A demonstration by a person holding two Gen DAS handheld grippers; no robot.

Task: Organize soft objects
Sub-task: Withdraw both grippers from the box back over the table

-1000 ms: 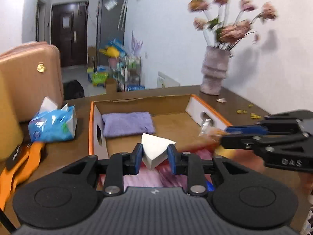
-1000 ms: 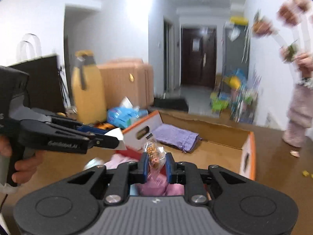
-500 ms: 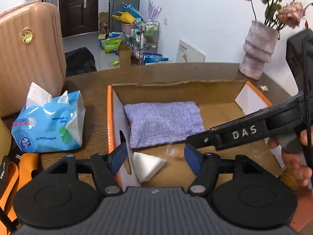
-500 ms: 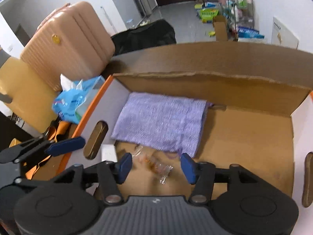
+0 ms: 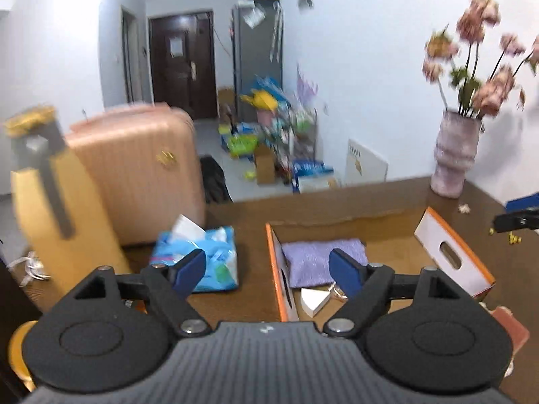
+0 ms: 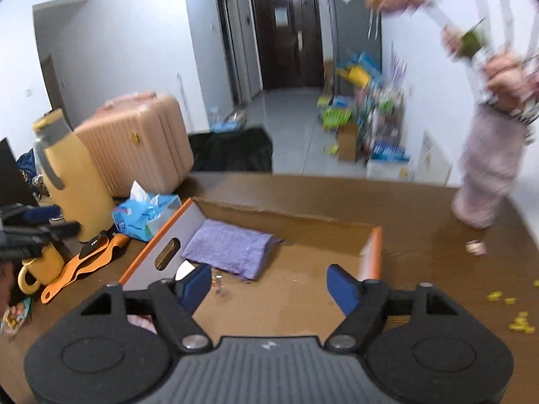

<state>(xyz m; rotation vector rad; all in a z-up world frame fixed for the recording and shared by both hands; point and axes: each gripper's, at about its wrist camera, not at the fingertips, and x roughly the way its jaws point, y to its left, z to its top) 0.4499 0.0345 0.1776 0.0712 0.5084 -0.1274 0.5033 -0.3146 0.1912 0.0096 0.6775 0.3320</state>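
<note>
On the brown wooden counter (image 6: 337,195), our orange-edged cardboard box (image 5: 451,252) already holds a folded purple cloth (image 6: 232,245), a white wedge sponge (image 5: 315,299) and a small clear-wrapped packet (image 6: 219,284). Both the left gripper (image 5: 267,271) and the right gripper (image 6: 269,284) hover with fingers spread wide and empty; more soft items likely remain outside.

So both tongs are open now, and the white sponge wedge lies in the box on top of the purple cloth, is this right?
Not quite. Both tongs, left and right, are open, but the white sponge wedge lies on the cardboard box floor in front of the purple cloth, not on it. The left wrist view shows this.
</note>
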